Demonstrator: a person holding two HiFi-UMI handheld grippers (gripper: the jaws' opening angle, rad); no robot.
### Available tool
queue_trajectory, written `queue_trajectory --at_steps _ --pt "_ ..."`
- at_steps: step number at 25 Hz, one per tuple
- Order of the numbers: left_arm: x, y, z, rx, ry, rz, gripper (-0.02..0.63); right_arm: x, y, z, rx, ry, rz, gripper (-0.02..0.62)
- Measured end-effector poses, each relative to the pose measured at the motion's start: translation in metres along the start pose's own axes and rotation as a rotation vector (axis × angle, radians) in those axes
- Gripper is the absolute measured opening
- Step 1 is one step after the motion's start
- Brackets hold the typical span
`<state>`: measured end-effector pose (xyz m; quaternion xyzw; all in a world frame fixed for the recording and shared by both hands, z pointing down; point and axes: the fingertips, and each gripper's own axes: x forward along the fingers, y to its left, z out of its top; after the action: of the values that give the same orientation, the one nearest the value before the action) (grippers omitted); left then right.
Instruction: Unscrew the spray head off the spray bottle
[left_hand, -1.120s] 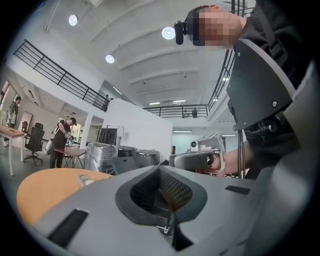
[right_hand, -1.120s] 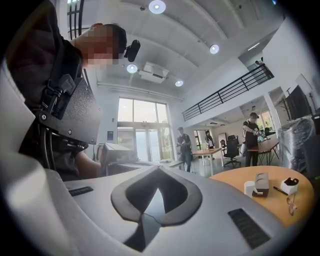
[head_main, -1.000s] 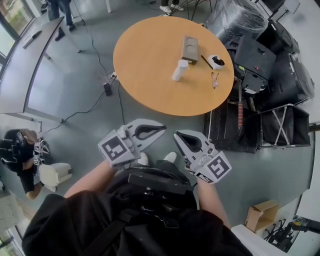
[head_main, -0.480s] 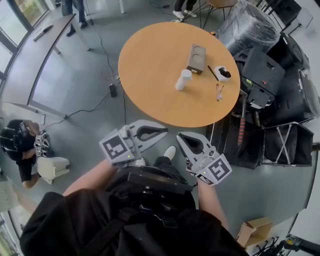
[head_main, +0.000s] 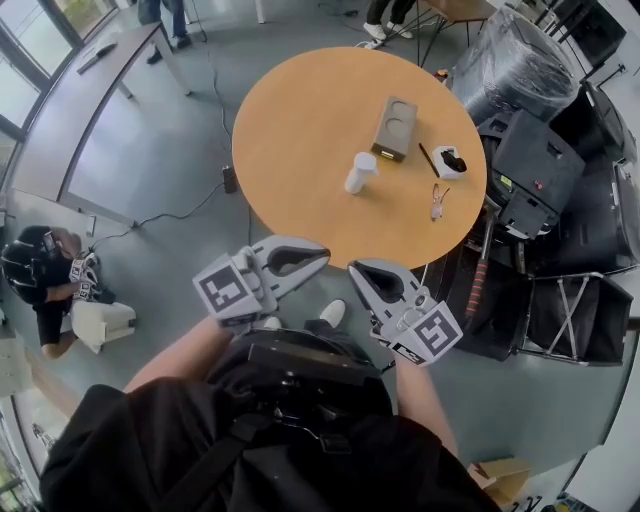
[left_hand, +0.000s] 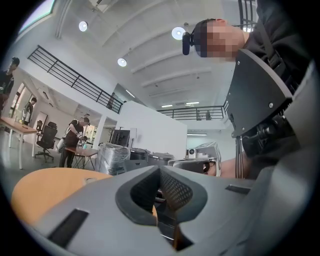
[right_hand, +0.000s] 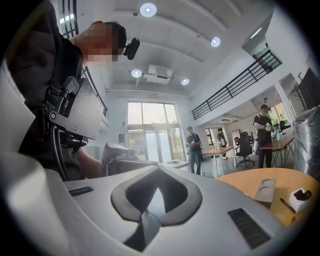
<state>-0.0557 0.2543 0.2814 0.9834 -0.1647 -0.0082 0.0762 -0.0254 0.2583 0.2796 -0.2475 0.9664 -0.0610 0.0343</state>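
an open hall with a grey floor; a round wooden table (head_main: 300, 130) fills the upper middle of the head view. the bottle (head_main: 360, 172) stands upright near the table's centre, white and on its own. a box (head_main: 396, 127) lies just above and right of it, with a pen (head_main: 428, 158) and glasses (head_main: 437, 200) further right.

the left gripper (head_main: 322, 255) and right gripper (head_main: 356, 268) sit side by side at lower centre, over the floor just short of the table's near edge and well apart from the bottle. both have their jaws pressed together with nothing between them, so i'd say the task has not begun.

the bottle looks like light, smooth plastic. it seems apt to tip or slide if nudged from one side, and may give if squeezed hard. its top end is too small here to make out. i'd take the body low down with one gripper to hold it against turning, and the collar at the top with the other. both would need to open first.
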Motion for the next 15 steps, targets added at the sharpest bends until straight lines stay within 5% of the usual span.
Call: queue_trajectory --at_steps 15 --pt "0.088 0.033 0.001 0.007 0.020 0.070 0.005 -0.026 -0.088 0.006 0.004 0.013 0.100 0.000"
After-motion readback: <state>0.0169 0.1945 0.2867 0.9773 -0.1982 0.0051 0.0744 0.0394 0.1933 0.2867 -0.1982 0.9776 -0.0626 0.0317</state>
